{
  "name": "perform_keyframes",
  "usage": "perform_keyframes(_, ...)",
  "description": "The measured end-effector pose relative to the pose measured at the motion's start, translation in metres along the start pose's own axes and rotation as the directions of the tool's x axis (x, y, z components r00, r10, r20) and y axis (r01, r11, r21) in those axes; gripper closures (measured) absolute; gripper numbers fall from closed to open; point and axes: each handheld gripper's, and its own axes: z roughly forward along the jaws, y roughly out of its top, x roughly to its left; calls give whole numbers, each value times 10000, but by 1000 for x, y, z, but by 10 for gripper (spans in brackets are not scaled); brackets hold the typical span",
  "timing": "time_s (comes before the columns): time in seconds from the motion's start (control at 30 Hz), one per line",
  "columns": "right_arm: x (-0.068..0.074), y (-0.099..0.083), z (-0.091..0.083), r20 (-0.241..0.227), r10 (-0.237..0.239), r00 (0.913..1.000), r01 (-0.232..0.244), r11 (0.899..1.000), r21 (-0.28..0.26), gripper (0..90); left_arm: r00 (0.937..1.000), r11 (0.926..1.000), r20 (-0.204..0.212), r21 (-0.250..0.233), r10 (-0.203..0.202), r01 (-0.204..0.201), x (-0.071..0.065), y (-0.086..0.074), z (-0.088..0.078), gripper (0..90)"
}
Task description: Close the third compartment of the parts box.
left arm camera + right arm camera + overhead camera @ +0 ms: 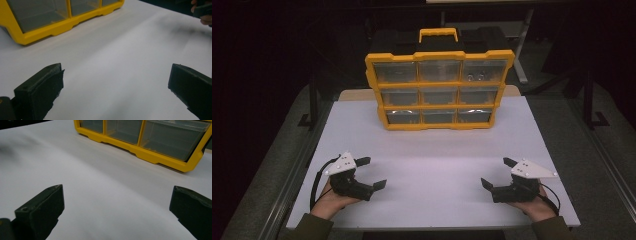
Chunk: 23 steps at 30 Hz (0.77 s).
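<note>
Left tool (371,172) wide open, empty, low over white counter (432,165). Right tool (497,172) same, wide open, empty. Yellow organizer case (439,90) upright at counter's far side, well apart from both.

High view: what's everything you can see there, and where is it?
organiser case: 1, yellow frame with nine clear drawers in three rows, black back, standing upright at the far middle of the table
carry handle: 1, yellow, on top of the case
table: 1, white top, in the middle of the view
left gripper: 1, black with a grey plate, near left of the table, jaws open
right gripper: 1, black with a grey plate, near right, jaws open
hands: 2, holding the grippers at the near edge
</note>
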Motion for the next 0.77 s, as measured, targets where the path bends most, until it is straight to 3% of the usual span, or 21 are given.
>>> perform_keyframes(0.13,-1,-1,2,-8,-86,10000,87,9999,149,0,10000,9997,-6,219,53,-52,-1,-6,-2,0)
perform_keyframes(0.37,3,-1,6,-160,-161,9997,166,9994,307,0,10000,9998,-20,174,11,-10,0,-13,-7,0)
perform_keyframes(0.77,6,0,10,-306,-178,9994,188,9993,311,0,9998,9997,63,-161,-199,200,4,-11,-10,0)
